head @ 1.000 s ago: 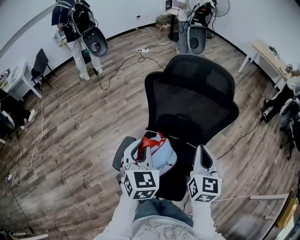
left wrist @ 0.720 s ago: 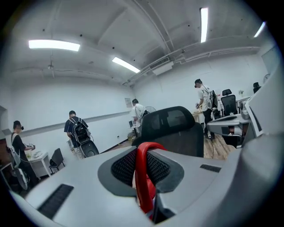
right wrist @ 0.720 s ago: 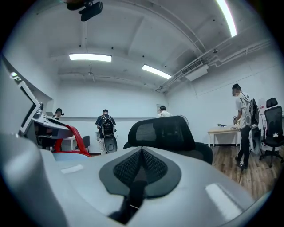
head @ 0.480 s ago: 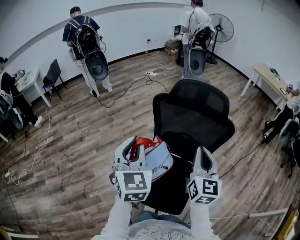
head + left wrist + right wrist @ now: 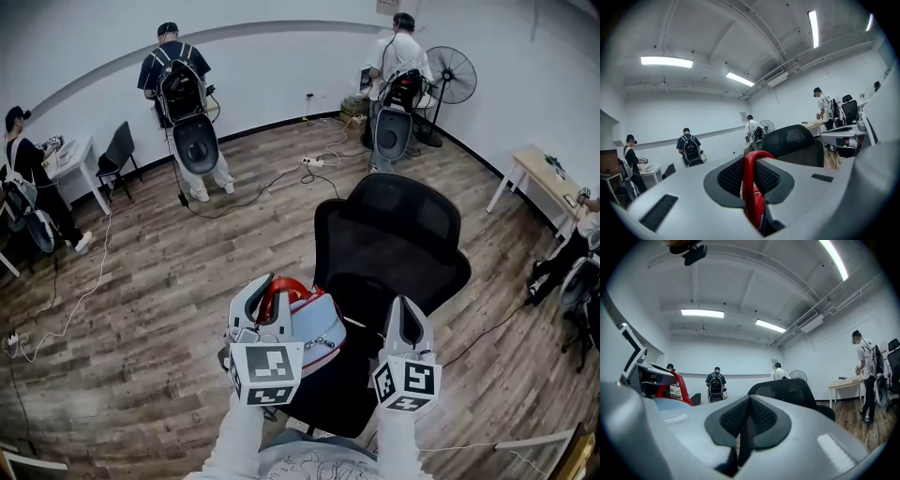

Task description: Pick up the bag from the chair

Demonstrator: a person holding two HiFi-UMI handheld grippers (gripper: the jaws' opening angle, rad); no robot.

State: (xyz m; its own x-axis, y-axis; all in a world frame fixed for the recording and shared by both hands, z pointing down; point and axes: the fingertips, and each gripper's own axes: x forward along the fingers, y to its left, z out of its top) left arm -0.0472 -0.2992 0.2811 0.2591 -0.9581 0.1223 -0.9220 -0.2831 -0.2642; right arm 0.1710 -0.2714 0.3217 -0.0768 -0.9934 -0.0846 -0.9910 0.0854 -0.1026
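Observation:
A light blue bag (image 5: 314, 323) with red handles (image 5: 279, 292) hangs above the left side of the black mesh office chair (image 5: 394, 253). My left gripper (image 5: 264, 298) is shut on a red handle (image 5: 751, 187), which runs up between its pads in the left gripper view. My right gripper (image 5: 405, 322) is held beside it over the chair seat, shut with nothing between its pads (image 5: 747, 420). In the right gripper view the red handle (image 5: 680, 386) and the left gripper show at the left.
Three people with backpacks stand near the far wall (image 5: 183, 103) (image 5: 394, 80) (image 5: 23, 187). Cables (image 5: 262, 183) lie across the wooden floor. A standing fan (image 5: 452, 80) is at the back right, and a small table (image 5: 544, 183) at the right.
The bag has been lifted off the chair seat by my left gripper. Both grippers have risen, and the view has tilted up to show more of the room.

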